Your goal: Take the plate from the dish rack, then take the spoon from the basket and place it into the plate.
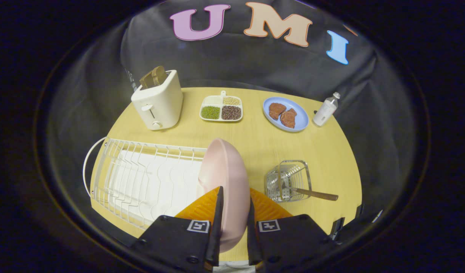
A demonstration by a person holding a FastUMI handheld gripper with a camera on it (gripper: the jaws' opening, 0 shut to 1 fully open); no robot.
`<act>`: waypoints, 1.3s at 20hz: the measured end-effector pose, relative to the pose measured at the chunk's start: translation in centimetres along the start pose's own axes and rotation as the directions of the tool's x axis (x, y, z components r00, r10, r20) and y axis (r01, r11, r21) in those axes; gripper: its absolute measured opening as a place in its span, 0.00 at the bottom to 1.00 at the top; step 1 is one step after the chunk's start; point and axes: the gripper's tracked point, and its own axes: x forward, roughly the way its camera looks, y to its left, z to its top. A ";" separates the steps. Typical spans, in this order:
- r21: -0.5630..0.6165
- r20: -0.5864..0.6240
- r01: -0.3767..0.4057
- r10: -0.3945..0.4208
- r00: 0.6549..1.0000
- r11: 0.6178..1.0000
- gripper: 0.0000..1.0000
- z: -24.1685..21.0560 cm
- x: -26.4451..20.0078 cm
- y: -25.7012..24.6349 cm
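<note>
Pale wood tabletop (255,144) spreads out under the scene, backed by black cloth. Down at the near side, the gripper (233,212) has its two fingers (218,220) clamped on the rim of a pink plate (224,170), which stands on edge between them and rises just ahead of the tips. Left of the fingers lies the white wire dish rack (141,182), touching or nearly touching the plate's left edge. Right of the fingers, a little apart, stands a wire basket (287,180) with a spoon (312,193) in it, handle poking out to the right. Well beyond the fingers sit a white toaster (158,102) with bread, a divided tray (221,109) of grains, a blue plate (285,113) with meat pieces, and a small bottle (325,110).
</note>
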 end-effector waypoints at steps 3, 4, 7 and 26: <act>0.011 0.059 0.024 -0.025 0.998 1.000 0.32 1.3 -1.1 -0.2; 0.003 0.073 0.027 -0.027 0.997 1.000 0.32 1.8 -1.3 0.1; -0.047 0.107 0.060 -0.055 0.993 0.997 0.32 2.2 -2.0 0.8; -0.003 0.280 -0.088 0.085 0.956 0.996 0.26 6.3 -8.8 1.5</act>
